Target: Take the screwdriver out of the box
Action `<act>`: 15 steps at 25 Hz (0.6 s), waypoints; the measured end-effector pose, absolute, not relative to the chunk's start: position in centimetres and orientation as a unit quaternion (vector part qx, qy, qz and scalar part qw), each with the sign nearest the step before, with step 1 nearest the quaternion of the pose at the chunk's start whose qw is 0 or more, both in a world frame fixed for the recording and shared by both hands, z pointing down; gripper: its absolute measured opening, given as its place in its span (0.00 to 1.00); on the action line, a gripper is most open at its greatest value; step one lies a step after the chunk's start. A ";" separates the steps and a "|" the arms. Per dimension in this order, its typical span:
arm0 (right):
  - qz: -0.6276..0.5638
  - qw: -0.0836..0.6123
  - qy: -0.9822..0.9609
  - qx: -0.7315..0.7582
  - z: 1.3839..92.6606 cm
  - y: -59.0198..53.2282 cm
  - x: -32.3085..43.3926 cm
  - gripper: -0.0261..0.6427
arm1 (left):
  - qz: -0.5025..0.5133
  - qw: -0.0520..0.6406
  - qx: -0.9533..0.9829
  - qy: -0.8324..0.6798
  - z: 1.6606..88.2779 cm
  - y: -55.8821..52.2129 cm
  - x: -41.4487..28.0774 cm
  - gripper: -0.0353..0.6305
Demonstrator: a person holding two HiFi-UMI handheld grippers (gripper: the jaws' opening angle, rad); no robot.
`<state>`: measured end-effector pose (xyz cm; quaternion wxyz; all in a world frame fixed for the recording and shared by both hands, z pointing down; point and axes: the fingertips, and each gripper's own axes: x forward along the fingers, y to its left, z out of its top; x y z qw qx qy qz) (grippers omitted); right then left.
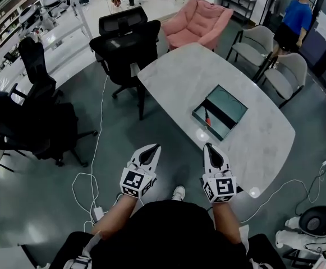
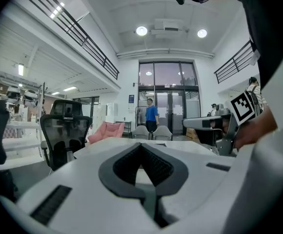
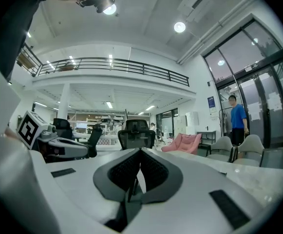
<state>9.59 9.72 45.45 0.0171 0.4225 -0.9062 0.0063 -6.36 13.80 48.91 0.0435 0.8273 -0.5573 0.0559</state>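
Note:
An open, shallow green box [image 1: 225,109] lies on the white marble table [image 1: 174,72], near its front edge. Inside it, at the near left end, a screwdriver with a red handle [image 1: 207,118] is visible. My left gripper [image 1: 153,148] is over the floor, short of the table and left of the box, with its jaws shut and empty [image 2: 141,147]. Just before the table edge, my right gripper [image 1: 209,146] points at the box's near corner, also shut with nothing between its jaws [image 3: 140,152]. The table top shows beyond both pairs of jaws in the gripper views.
Black office chairs [image 1: 126,41] stand at the table's far left, and more [image 1: 33,116] to my left. A pink armchair [image 1: 199,18] and grey chairs [image 1: 289,72] ring the far side. A person in blue [image 1: 294,18] stands at the back right. White cables [image 1: 95,150] run across the floor.

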 end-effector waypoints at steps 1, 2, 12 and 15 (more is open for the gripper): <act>0.007 0.018 -0.906 0.422 45.6 9.0 10.0 0.07 | 0.058 0.044 0.827 -0.558 49.0 13.2 -6.0 0.06; 0.008 0.019 -0.906 0.422 45.7 8.4 10.5 0.07 | 0.061 0.044 0.827 -0.558 49.1 12.7 -5.6 0.06; -0.001 0.040 -0.911 0.411 46.7 2.7 13.0 0.07 | 0.069 0.068 0.813 -0.574 50.4 8.7 -4.2 0.06; -0.001 0.042 -0.909 0.416 47.1 1.2 13.3 0.07 | 0.062 0.075 0.816 -0.570 50.7 7.4 -3.8 0.06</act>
